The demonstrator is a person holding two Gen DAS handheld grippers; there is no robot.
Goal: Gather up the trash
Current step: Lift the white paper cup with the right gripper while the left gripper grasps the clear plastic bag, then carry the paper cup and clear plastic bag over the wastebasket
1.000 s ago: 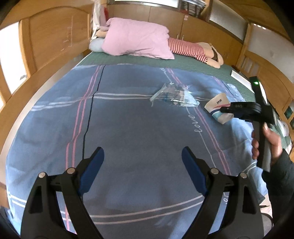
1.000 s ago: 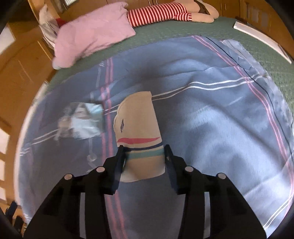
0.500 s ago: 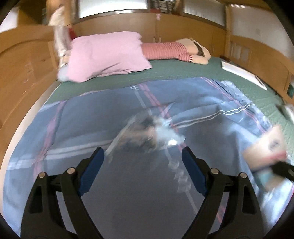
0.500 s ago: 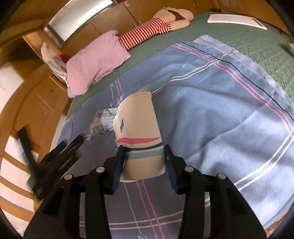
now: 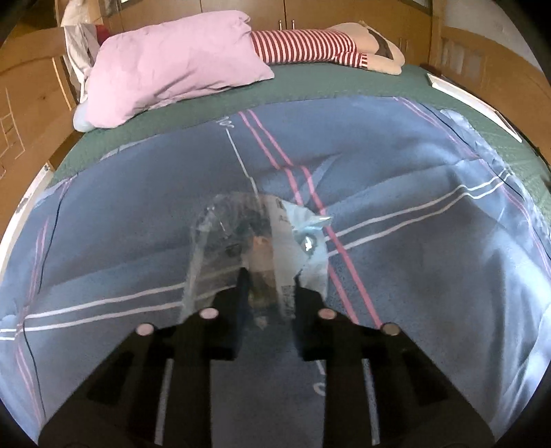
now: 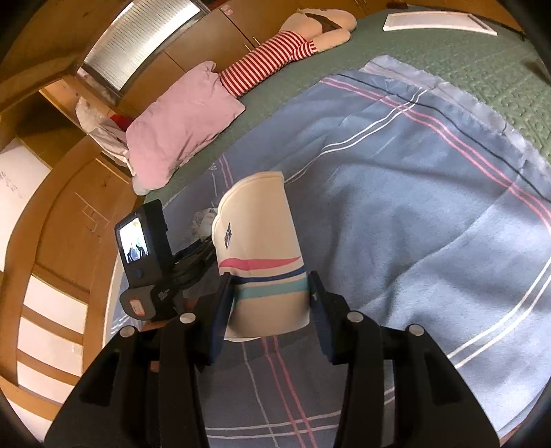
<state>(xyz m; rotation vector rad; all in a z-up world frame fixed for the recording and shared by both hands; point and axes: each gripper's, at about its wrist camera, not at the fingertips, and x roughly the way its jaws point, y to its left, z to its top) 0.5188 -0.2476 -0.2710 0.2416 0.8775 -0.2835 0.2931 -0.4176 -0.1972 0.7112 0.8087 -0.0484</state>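
Note:
A crumpled clear plastic wrapper point(image 5: 255, 237) lies on the blue striped blanket point(image 5: 413, 275) in the left wrist view. My left gripper point(image 5: 270, 286) is shut on the wrapper's near end. In the right wrist view my right gripper point(image 6: 272, 293) is shut on a cream paper cup point(image 6: 258, 248) with pink, blue and teal stripes, held above the blanket point(image 6: 430, 224). The left gripper's body and camera point(image 6: 144, 262) show just left of the cup, with a bit of the wrapper point(image 6: 203, 220) beyond it.
A pink pillow point(image 5: 172, 65) and a striped stuffed doll point(image 5: 310, 48) lie at the head of the green bed cover point(image 5: 344, 86). A white flat book point(image 6: 437, 22) lies at the far right. Wooden bed walls point(image 6: 69, 213) stand at the left.
My left gripper moved forward to the plastic wrapper and closed on it; it was open before. My right gripper has kept hold of the cup and lifted it.

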